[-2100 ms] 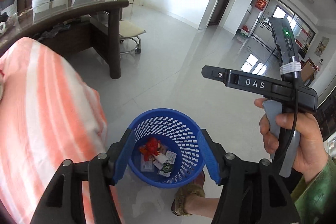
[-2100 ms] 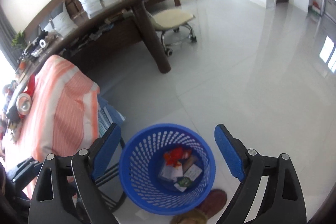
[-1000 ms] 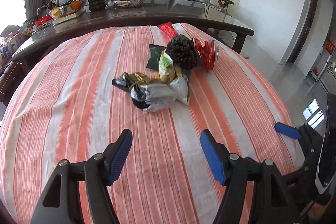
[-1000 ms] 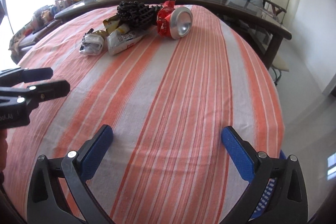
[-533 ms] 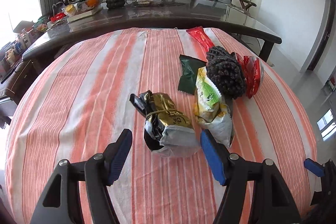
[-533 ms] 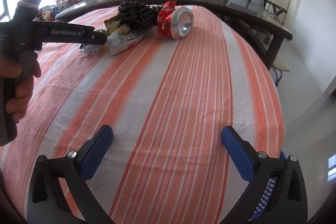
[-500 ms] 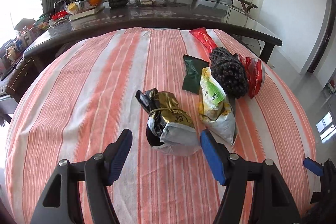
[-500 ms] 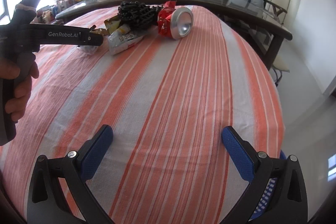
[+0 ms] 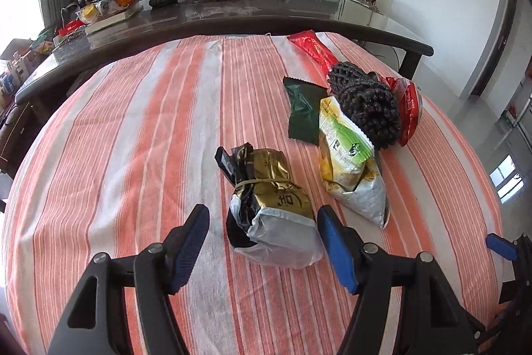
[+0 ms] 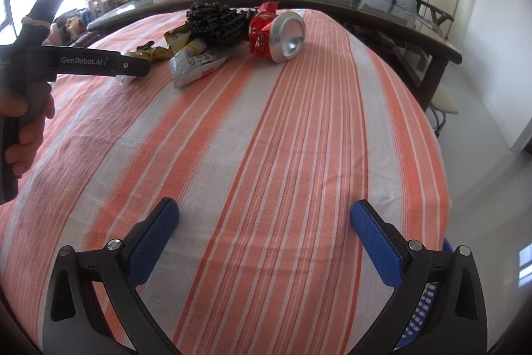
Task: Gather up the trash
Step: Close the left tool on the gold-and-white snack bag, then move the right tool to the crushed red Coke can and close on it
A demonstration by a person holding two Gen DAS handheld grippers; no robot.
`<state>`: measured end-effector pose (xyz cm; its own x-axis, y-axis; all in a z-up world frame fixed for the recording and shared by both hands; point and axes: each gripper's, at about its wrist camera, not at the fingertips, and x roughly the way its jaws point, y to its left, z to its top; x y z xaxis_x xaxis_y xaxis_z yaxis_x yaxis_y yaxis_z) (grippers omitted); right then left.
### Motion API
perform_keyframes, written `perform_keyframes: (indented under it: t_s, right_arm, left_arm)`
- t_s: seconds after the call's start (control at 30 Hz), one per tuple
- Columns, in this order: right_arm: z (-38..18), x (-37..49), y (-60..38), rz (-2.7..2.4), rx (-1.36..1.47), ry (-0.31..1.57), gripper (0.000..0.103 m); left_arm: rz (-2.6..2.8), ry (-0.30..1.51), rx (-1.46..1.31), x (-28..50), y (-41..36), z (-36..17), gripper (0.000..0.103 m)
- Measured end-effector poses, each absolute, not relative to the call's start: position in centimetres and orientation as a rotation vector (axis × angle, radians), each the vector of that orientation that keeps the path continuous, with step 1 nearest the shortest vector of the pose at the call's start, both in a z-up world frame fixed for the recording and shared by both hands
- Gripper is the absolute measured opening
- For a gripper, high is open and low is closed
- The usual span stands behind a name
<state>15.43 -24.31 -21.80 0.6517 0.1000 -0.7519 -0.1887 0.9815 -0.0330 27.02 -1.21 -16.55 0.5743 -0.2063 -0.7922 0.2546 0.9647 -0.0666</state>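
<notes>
A tied gold, black and white bag (image 9: 272, 205) lies on the striped tablecloth (image 9: 149, 128), between the fingers of my open left gripper (image 9: 262, 238); the pads stand beside it without pressing. Beyond it lie a yellow-green snack bag (image 9: 345, 162), a dark green wrapper (image 9: 302, 112), a black mesh bundle (image 9: 365, 105), a crushed red can (image 9: 410, 108) and a red wrapper (image 9: 312, 47). My right gripper (image 10: 264, 242) stands open over bare cloth near the table's edge. Its view shows the can (image 10: 282, 35) and the left gripper (image 10: 139, 67) from the side.
A blue trash basket (image 10: 422, 305) shows below the table's right edge. A dark wooden desk (image 9: 232, 12) with a plant, fruit and clutter stands behind the table, a sofa with cushions beyond it. A hand (image 10: 23, 122) holds the left gripper's handle.
My left gripper has moved forward and down over the table, so the gold bag now lies between its fingers. The right gripper has kept still.
</notes>
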Motion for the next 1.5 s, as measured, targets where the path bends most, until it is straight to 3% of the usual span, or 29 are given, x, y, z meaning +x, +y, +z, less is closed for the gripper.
perform_keyframes:
  t_s: [0.07,0.1,0.6,0.73,1.07,1.3,1.5]
  right_arm:
    - [-21.8,15.4,-24.3,0.165,-0.112,0.846,0.103]
    - [-21.8,15.4,-24.3,0.165,-0.112,0.846,0.103]
    - [-21.8,15.5,-24.4,0.164,-0.112,0.845,0.103]
    - [-21.8,15.5,-24.4,0.163,-0.111,0.846,0.103]
    - [-21.3,16.1,-25.2,0.209,-0.081,0.877,0.103]
    - [-18.3,22.9,-27.4,0.233,-0.041,0.838,0.101]
    - [-17.0,28.0,-25.9,0.267,0.018,0.844,0.090]
  left_arm:
    - [-0.279,0.895,0.066,26.9,-1.1,-16.5,0.065]
    - [-0.287,0.887,0.076,26.7,-1.1,-16.4,0.045]
    - [-0.229,0.865,0.031,22.0,4.2,-15.1,0.049]
    - [-0.220,0.899,0.035,22.3,3.8,-16.2,0.065]
    - [-0.214,0.900,0.060,22.1,3.4,-17.5,0.065]
    - [-0.208,0.900,0.071,22.0,3.2,-17.5,0.065]
    - [-0.209,0.901,0.067,22.0,3.2,-17.5,0.065]
